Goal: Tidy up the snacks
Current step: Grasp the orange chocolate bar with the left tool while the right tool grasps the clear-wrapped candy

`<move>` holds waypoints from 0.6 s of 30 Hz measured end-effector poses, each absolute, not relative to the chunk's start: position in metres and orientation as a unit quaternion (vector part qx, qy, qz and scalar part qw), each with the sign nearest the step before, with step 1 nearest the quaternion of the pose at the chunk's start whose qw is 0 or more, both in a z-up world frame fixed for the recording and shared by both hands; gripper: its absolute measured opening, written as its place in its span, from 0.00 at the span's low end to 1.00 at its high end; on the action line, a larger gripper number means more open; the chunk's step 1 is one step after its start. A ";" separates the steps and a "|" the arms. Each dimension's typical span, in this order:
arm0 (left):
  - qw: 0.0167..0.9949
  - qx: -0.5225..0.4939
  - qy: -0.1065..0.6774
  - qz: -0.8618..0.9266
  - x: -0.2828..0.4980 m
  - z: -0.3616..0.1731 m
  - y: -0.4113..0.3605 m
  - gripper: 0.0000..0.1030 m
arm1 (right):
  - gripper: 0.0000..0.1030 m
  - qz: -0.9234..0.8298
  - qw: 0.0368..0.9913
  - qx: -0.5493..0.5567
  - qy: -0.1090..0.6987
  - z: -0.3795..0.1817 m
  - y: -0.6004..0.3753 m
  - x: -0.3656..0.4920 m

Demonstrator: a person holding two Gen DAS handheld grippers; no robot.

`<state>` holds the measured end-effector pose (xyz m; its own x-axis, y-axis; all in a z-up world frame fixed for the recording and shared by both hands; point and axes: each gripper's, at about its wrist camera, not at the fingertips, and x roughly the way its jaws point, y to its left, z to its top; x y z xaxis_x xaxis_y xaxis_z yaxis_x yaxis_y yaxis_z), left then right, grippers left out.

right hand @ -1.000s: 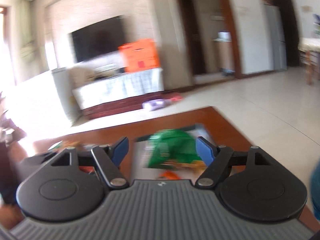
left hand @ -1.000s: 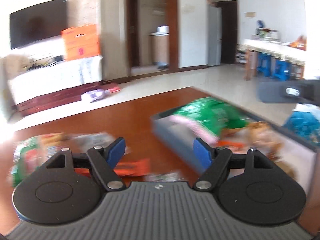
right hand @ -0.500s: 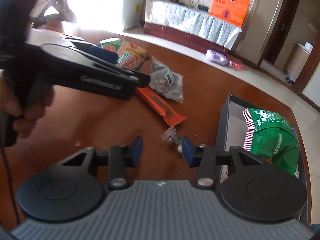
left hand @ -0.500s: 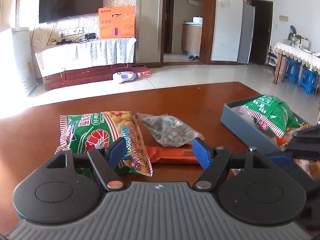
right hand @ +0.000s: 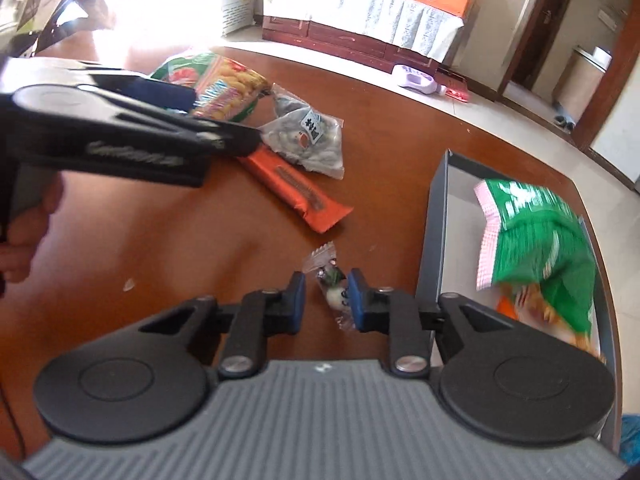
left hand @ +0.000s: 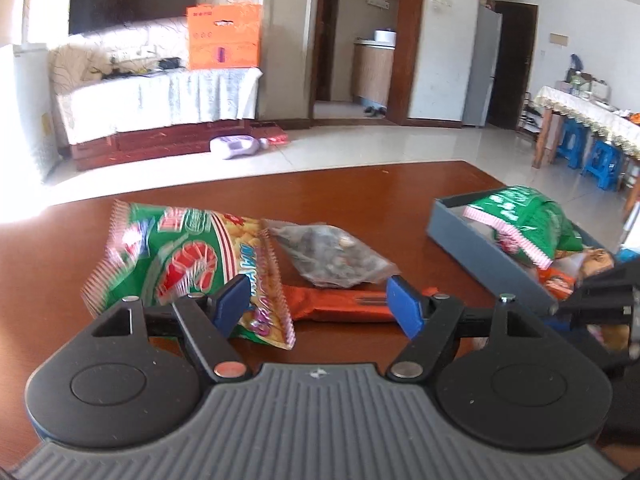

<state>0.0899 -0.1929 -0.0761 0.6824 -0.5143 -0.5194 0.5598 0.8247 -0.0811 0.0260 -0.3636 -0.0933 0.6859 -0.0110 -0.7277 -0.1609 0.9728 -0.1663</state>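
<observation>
green bag (right hand: 536, 236): blurred | tray (right hand: 434, 232): perhaps cut off right

Strong daylight floods in from the far left, blowing out the floor (left hand: 24, 208) in the left wrist view and the far-left corner of the right wrist view to white glare. The wooden table (right hand: 168, 240) shines with soft reflections. Fisheye bending curves the walls and door frames at the edges, and the green snack bag (right hand: 540, 240) is smeared by motion blur.

Bare table (right hand: 160, 248) left of candy (right hand: 334, 284), grey box wall (right hand: 434, 240) close right.
</observation>
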 end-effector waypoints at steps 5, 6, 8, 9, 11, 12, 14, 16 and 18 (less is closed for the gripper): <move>0.912 0.081 0.256 -0.311 0.081 -0.080 -0.223 0.78 | 0.25 0.038 0.918 -0.073 0.388 -0.092 -0.361 -0.004; 0.911 0.091 0.247 -0.316 0.083 -0.082 -0.228 0.80 | 0.25 0.038 0.919 -0.068 0.387 -0.092 -0.362 -0.007; 0.906 0.127 0.232 -0.330 0.087 -0.087 -0.238 0.86 | 0.24 0.039 0.920 -0.059 0.385 -0.093 -0.365 -0.011; 0.904 0.149 0.225 -0.333 0.090 -0.090 -0.243 0.87 | 0.24 0.040 0.921 -0.054 0.384 -0.093 -0.366 -0.012; 0.891 0.180 0.234 -0.346 0.101 -0.098 -0.249 0.92 | 0.24 0.044 0.922 -0.047 0.383 -0.093 -0.369 -0.012; 0.876 0.190 0.256 -0.361 0.108 -0.104 -0.251 0.92 | 0.24 0.046 0.922 -0.045 0.383 -0.094 -0.370 -0.012; 0.856 0.177 0.279 -0.397 0.114 -0.105 -0.246 0.93 | 0.24 0.049 0.921 -0.041 0.384 -0.093 -0.373 -0.012; 0.832 0.198 0.279 -0.436 0.106 -0.107 -0.242 0.93 | 0.24 0.051 0.921 -0.039 0.385 -0.093 -0.375 -0.013; 0.804 0.204 0.278 -0.484 0.096 -0.107 -0.235 0.92 | 0.24 0.050 0.920 -0.037 0.386 -0.093 -0.378 -0.014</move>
<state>0.0955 -0.2351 -0.1068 0.3773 -0.6643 -0.6453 0.8916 0.4489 0.0591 -0.0136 -0.3783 -0.0932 0.6969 0.0637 -0.7143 -0.1207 0.9923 -0.0292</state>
